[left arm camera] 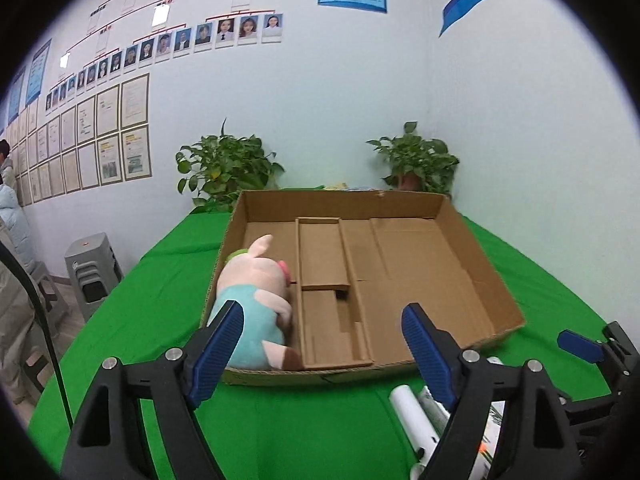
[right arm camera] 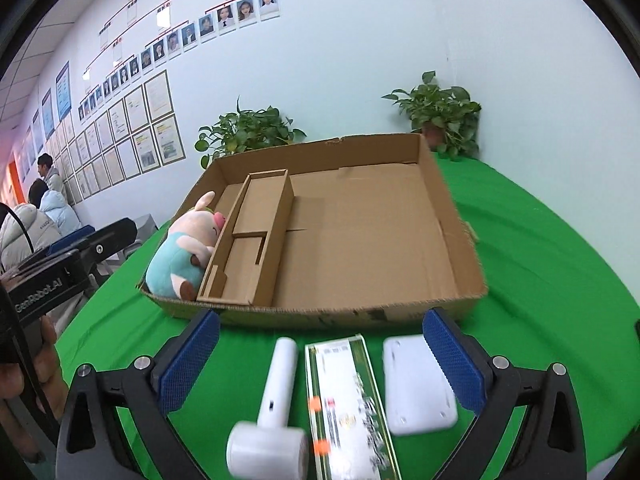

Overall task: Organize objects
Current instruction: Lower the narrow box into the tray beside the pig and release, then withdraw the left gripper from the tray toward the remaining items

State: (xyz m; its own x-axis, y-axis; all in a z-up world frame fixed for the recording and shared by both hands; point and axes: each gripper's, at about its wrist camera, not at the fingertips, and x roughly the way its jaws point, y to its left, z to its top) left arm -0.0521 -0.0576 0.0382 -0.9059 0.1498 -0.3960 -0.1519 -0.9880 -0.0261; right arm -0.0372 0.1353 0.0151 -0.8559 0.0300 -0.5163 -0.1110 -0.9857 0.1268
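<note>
A shallow cardboard box (left arm camera: 480,272) (right arm camera: 452,240) with inner dividers lies on the green table. A plush pig (left arm camera: 256,300) (right arm camera: 184,248) in a light blue shirt lies in its left compartment. My left gripper (left arm camera: 328,344) is open and empty just in front of the box. My right gripper (right arm camera: 320,364) is open and empty above three things on the cloth: a white hammer-shaped device (right arm camera: 272,408) (left arm camera: 412,416), a long green-edged packet (right arm camera: 348,404) and a flat white device (right arm camera: 416,384). The right gripper's finger (left arm camera: 580,346) shows at the left view's right edge.
Two potted plants (left arm camera: 228,168) (left arm camera: 416,160) stand behind the box against the wall. Grey stools (left arm camera: 92,272) stand left of the table. People (right arm camera: 44,208) sit at the far left. The green cloth (right arm camera: 560,260) runs on to the right of the box.
</note>
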